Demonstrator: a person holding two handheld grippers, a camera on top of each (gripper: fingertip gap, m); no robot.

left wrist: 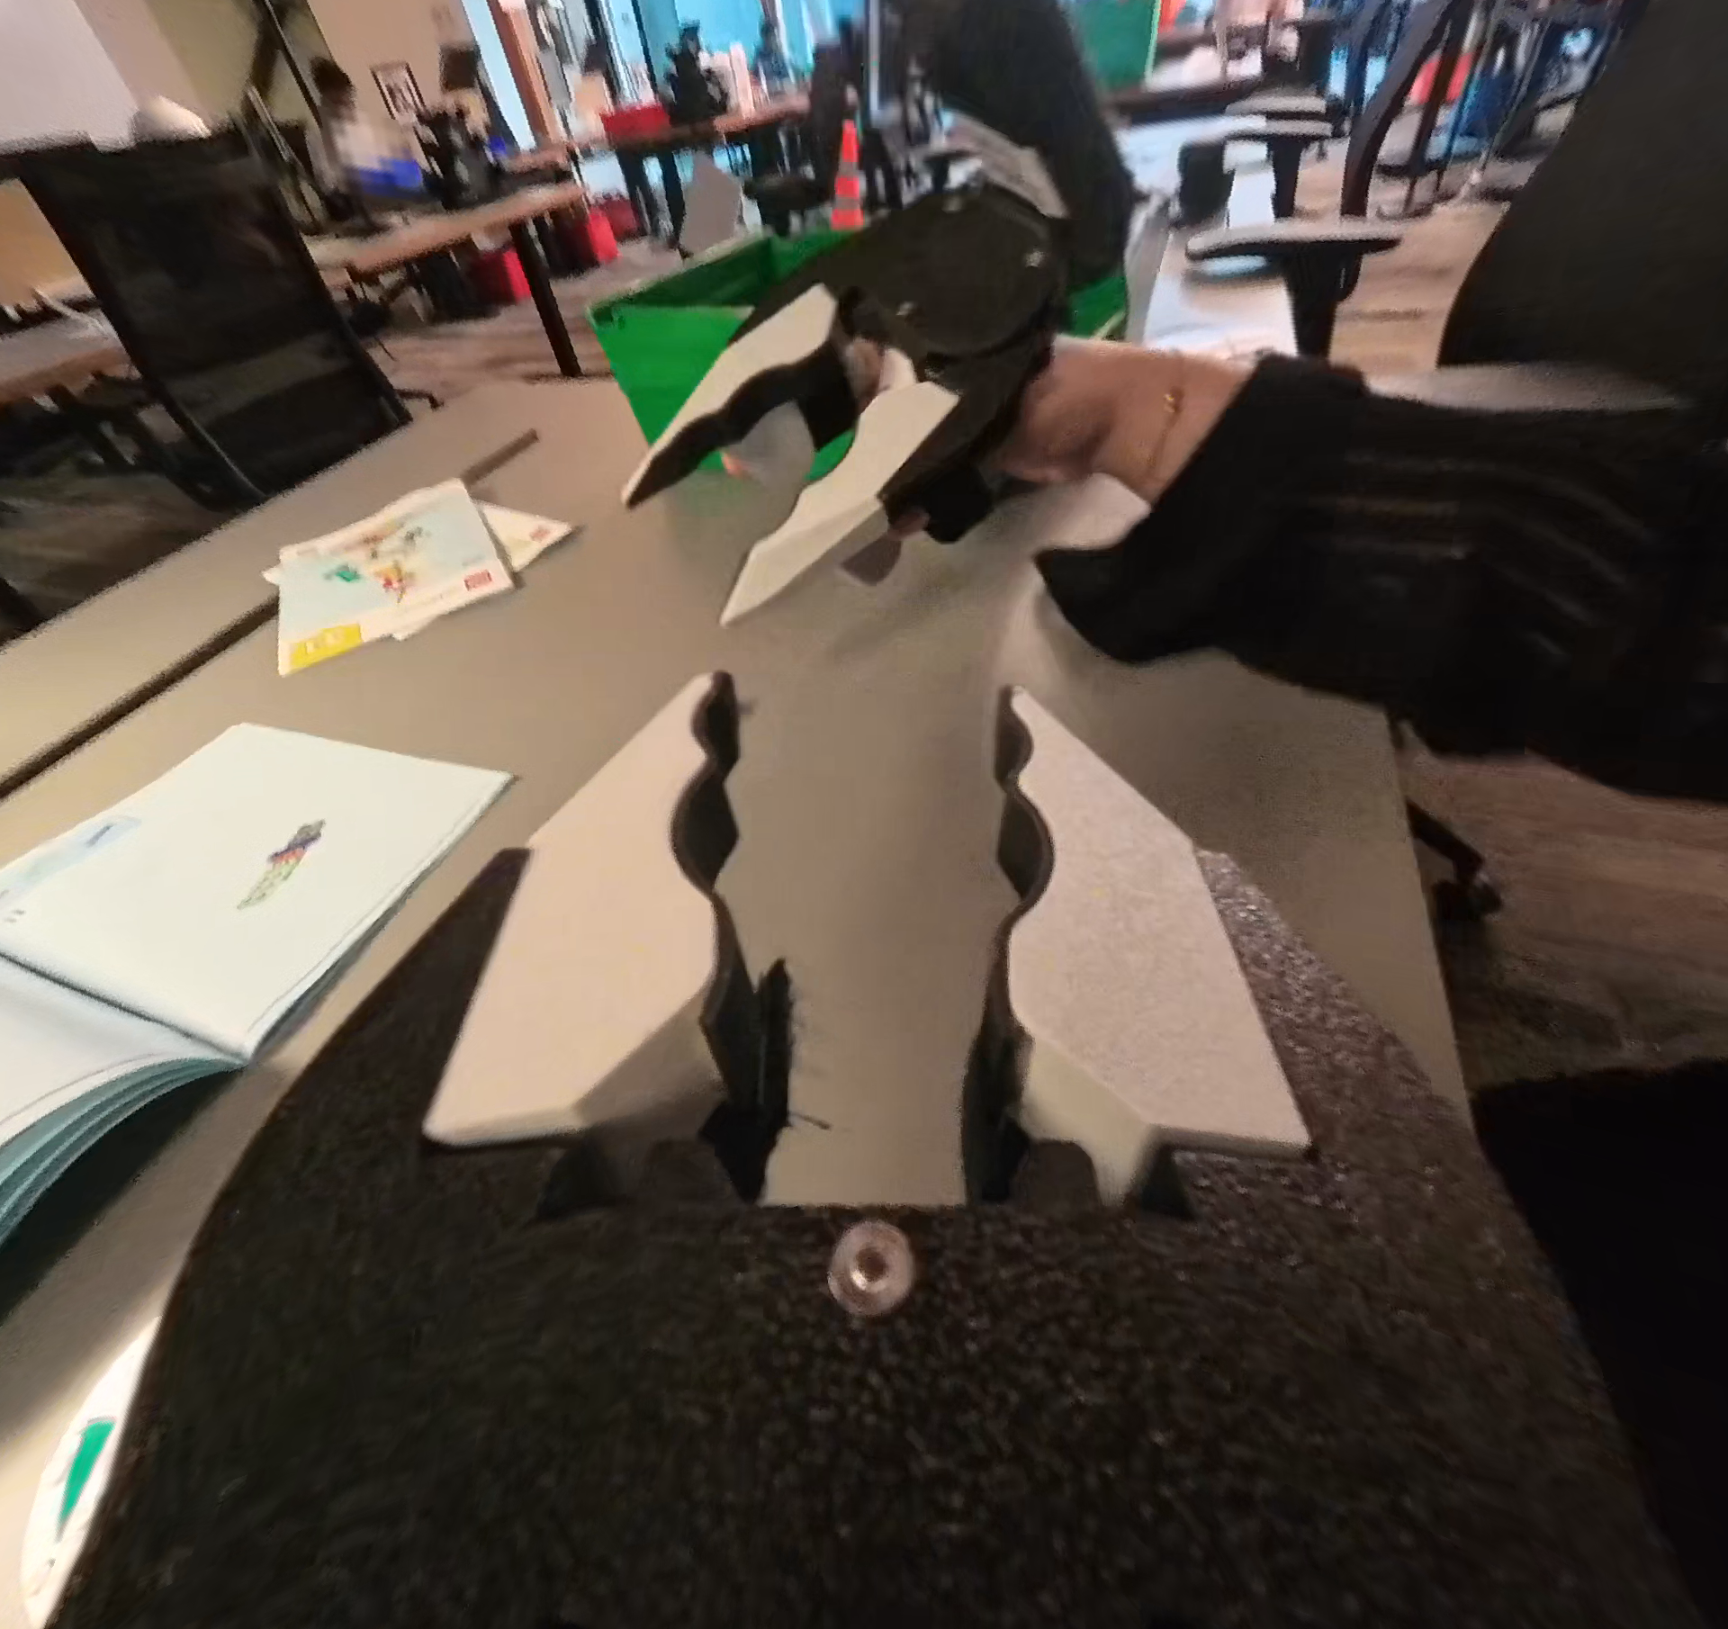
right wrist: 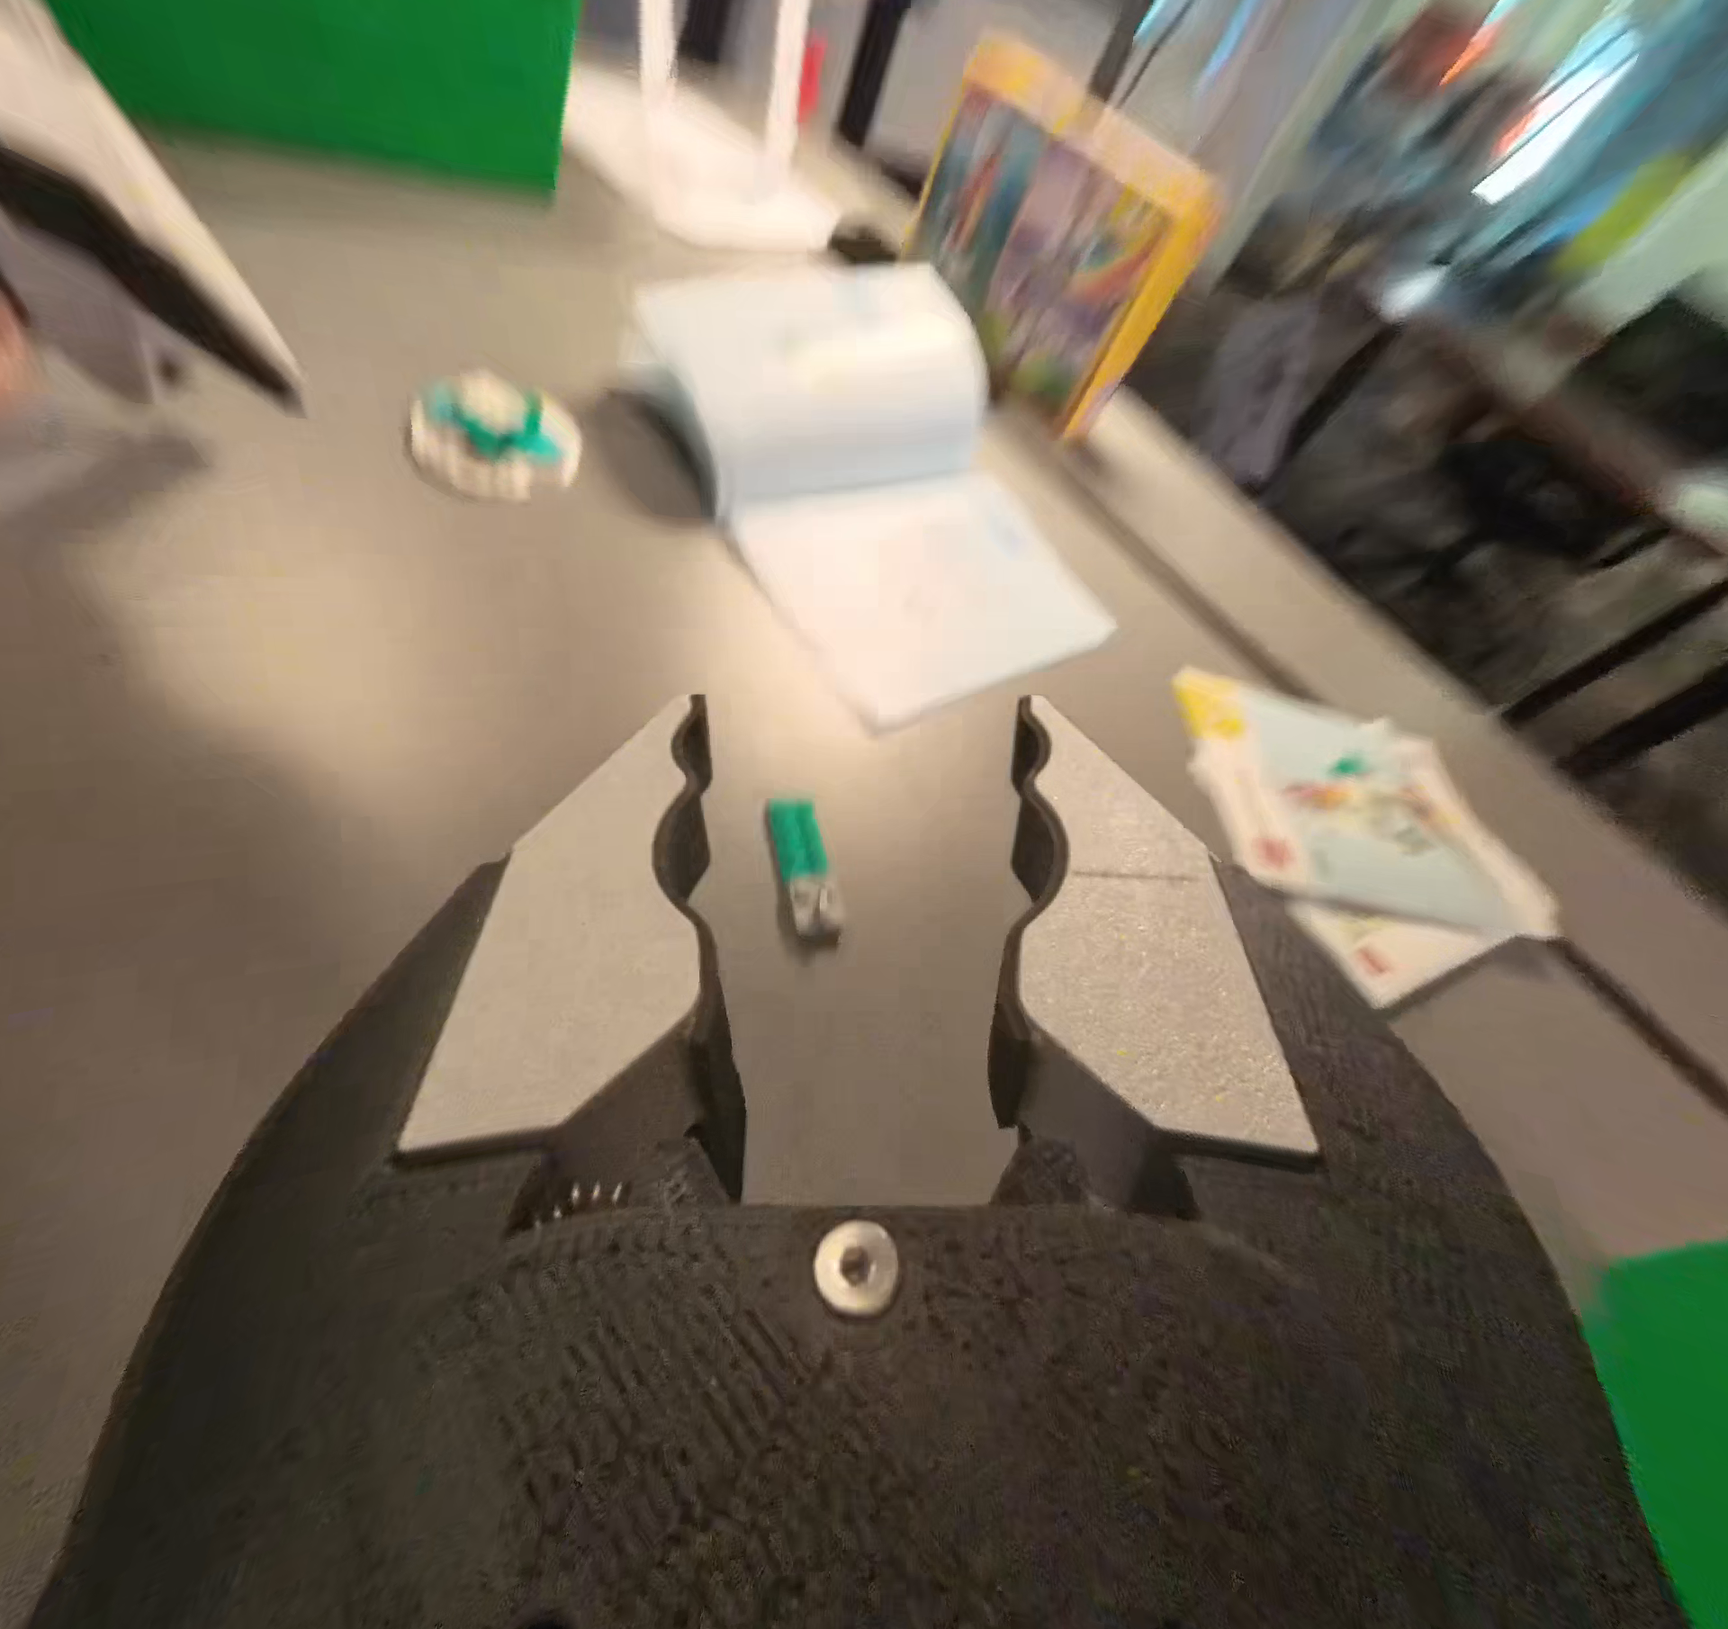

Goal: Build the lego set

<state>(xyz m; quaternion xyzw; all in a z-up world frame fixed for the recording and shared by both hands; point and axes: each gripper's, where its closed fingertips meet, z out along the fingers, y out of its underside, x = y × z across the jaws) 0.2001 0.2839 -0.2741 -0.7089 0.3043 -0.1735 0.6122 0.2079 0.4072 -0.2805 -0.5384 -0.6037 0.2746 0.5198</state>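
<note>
Table (right wrist: 280,743): grey surface bearing everything below.
Green bin (left wrist: 673,350): at the table's far edge, 12 o'clock in the left wrist view.
Open instruction booklet (right wrist: 898,499): 12 o'clock of the right gripper.
Left gripper (left wrist: 865,724): jaws wide apart, nothing between them, over bare table.
Right gripper (right wrist: 860,724): jaws wide apart, empty, above the table.
Loose leaflets (right wrist: 1356,827): 2 o'clock of the right gripper.
Bag of lego pieces (right wrist: 491,434): 11 o'clock, blurred.
Green lego piece (right wrist: 799,864): on the table, seen between the right gripper's fingers, apart from both.
</note>
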